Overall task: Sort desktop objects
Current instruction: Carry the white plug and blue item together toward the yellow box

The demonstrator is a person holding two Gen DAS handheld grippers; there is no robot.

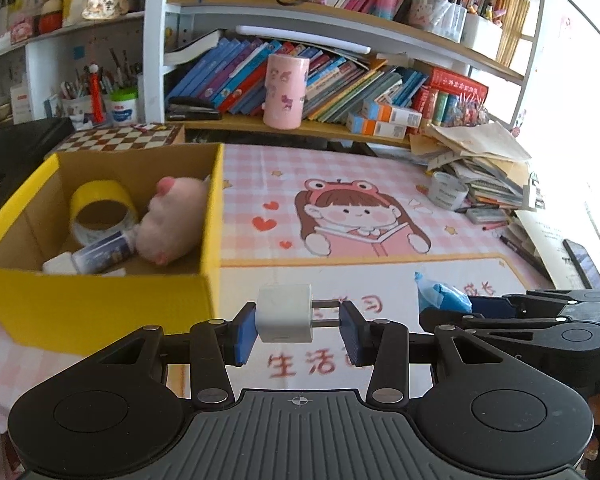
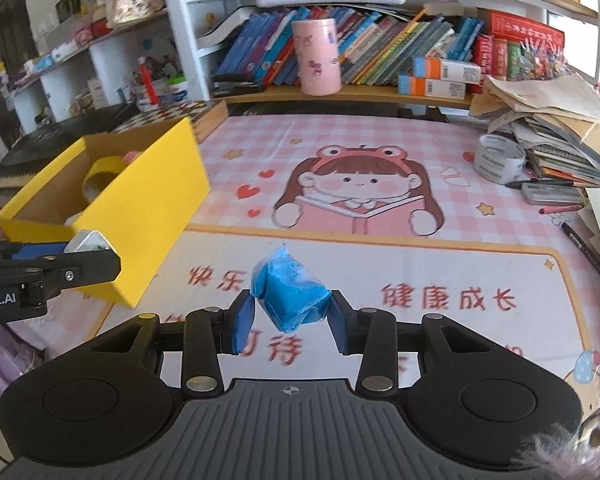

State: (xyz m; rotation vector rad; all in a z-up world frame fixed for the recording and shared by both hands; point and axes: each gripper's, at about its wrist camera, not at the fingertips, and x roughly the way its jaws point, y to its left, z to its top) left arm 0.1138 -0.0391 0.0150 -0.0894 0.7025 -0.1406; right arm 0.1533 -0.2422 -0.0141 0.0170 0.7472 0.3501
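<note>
Right at the lower middle of the left wrist view, the left gripper (image 1: 298,326) is clamped on a white charger plug (image 1: 285,313): the cube presses against the left blue pad, and its two metal prongs reach across to the right pad, so the plug lies sideways between the fingers. It hangs above the pink desk mat (image 1: 380,216), just right of the yellow cardboard box (image 1: 100,304) at the left of the frame. Inside that box lie a yellow tape roll (image 1: 100,210), a pink plush toy (image 1: 174,220) and a small bottle (image 1: 100,254) (its label is too blurred to read).

Lower centre of the right wrist view, the right gripper (image 2: 290,318) pinches a crumpled blue wrapped lump (image 2: 290,294) between both pads, above the mat's printed characters. A whitish tape roll (image 2: 498,158) sits at the right edge.
</note>
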